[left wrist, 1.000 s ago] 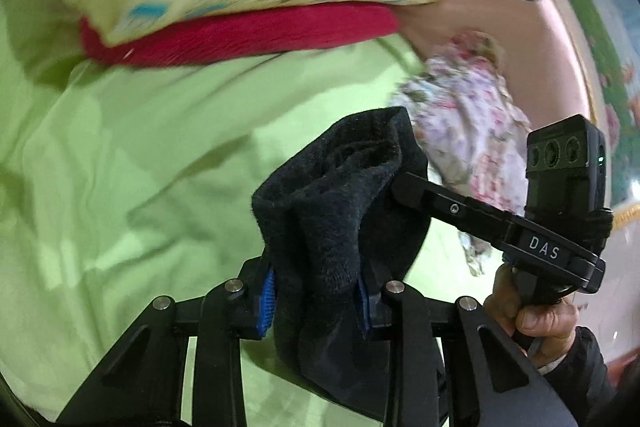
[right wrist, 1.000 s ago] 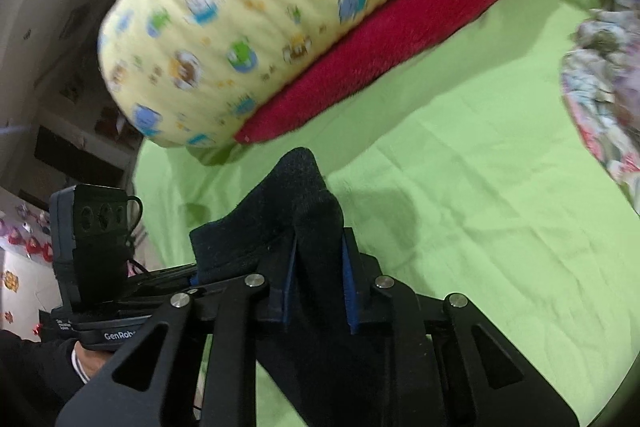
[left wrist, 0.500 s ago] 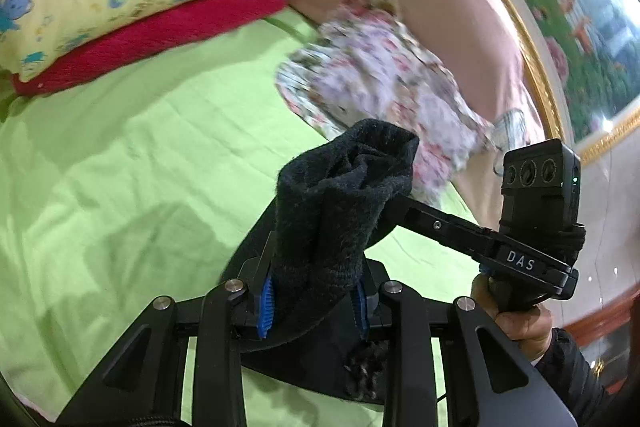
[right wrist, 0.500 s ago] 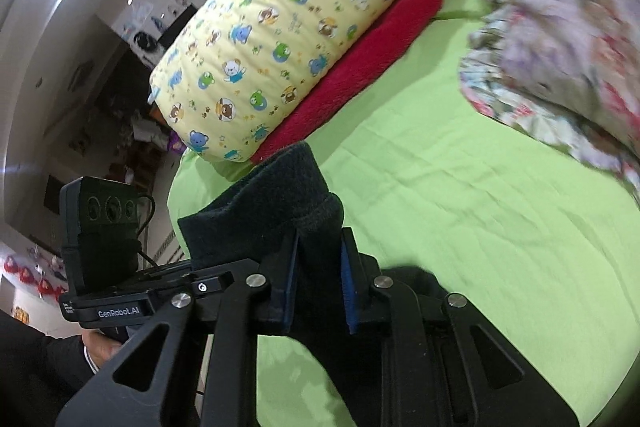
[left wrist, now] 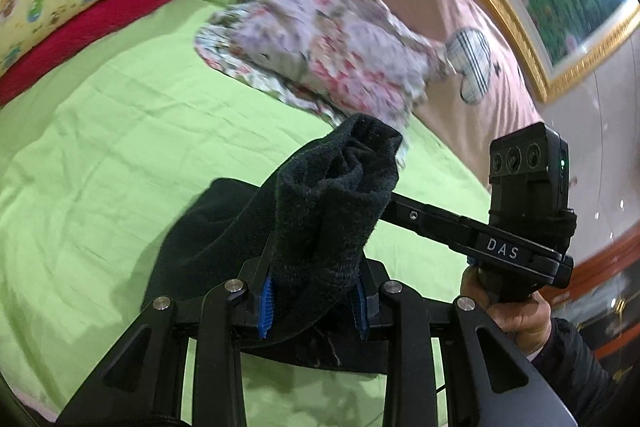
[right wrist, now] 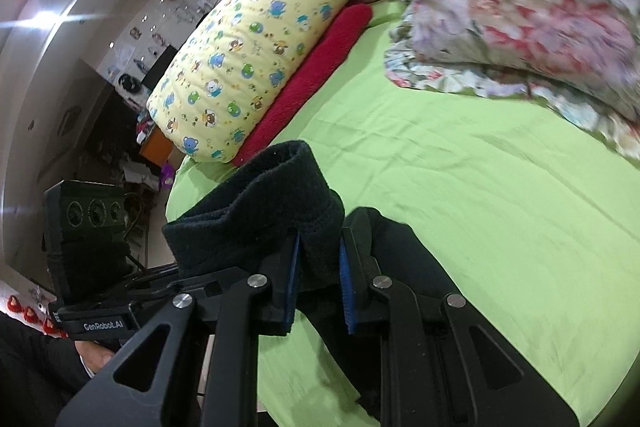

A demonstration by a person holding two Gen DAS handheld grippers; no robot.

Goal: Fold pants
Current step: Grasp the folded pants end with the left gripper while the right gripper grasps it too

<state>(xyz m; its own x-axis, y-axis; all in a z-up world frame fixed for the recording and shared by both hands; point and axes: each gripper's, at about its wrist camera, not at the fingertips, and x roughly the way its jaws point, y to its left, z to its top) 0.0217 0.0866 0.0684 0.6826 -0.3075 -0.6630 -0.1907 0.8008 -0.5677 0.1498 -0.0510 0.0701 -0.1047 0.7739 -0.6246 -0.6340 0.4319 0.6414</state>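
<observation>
Two tools, one pair of black pants.
Bunched pants (left wrist: 332, 211) hang lifted over the green bed sheet (left wrist: 100, 147), clamped in the left tool (left wrist: 312, 303) and also in the right tool (right wrist: 318, 287); floral bedding (right wrist: 520, 7) and a yellow pillow (right wrist: 256, 55) lie beyond.

Yellow pillow (right wrist: 256, 59) on red towel (right wrist: 316, 75), floral quilt (right wrist: 520, 11) nr.
</observation>
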